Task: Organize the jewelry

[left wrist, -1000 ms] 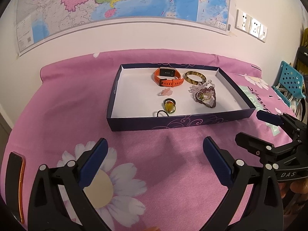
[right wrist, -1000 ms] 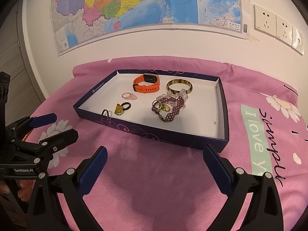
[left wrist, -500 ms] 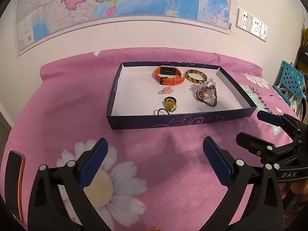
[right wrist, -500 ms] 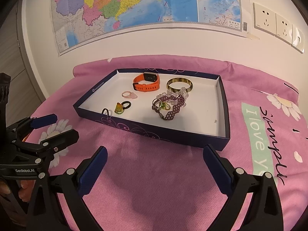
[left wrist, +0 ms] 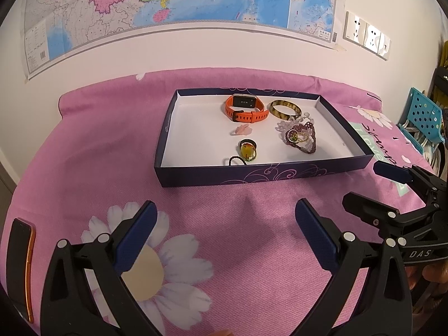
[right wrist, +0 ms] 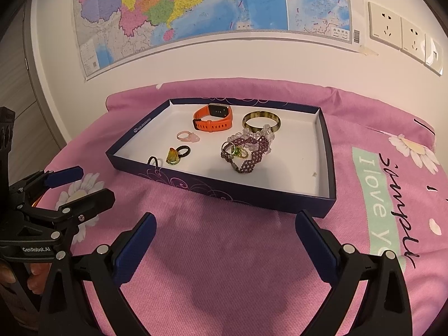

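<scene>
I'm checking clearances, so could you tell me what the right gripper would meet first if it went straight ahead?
Likely the near wall of the jewelry box, which lies just ahead of the open right gripper across bare pink cloth. Its height above the cloth is unclear.

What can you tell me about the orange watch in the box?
The orange watch is a band that looks rubbery, with small holes and a dark rectangular screen in a pale frame. It is buckled into a loop and lies on the white floor at the back of the dark blue box, left of the brown bangle. Nothing grips it.
</scene>
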`<state>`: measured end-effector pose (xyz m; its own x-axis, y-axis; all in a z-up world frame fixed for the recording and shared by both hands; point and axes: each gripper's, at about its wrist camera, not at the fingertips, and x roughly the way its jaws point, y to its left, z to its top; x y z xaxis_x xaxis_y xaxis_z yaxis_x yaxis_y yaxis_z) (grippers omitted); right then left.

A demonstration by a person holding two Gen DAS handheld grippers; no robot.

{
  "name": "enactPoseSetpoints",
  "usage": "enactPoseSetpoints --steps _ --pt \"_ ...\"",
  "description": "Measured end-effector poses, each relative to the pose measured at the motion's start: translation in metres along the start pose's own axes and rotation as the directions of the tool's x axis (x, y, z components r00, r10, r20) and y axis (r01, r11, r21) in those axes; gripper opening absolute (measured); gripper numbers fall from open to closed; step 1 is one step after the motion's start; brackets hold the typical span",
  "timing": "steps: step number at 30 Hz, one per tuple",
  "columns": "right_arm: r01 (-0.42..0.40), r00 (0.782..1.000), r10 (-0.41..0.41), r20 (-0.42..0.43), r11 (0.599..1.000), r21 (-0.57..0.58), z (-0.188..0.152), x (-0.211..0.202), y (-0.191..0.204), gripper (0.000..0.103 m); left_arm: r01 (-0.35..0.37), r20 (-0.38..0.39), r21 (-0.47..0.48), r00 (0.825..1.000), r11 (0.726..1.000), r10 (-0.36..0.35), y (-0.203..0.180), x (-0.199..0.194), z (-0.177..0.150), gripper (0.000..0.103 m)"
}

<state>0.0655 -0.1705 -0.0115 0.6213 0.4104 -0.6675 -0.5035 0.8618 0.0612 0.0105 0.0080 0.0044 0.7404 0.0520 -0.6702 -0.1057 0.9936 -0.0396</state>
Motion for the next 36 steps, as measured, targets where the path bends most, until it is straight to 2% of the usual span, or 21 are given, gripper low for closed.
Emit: enactPoseSetpoints --steps 36 --pt "-0.001 1.0 0.001 -0.005 1.0 0.008 -0.0017 0.002 -0.0015 0.096 0.002 -0.012 -0.006 1.0 1.0 -0.002 -0.0005 0.0025 -0.0016 0.097"
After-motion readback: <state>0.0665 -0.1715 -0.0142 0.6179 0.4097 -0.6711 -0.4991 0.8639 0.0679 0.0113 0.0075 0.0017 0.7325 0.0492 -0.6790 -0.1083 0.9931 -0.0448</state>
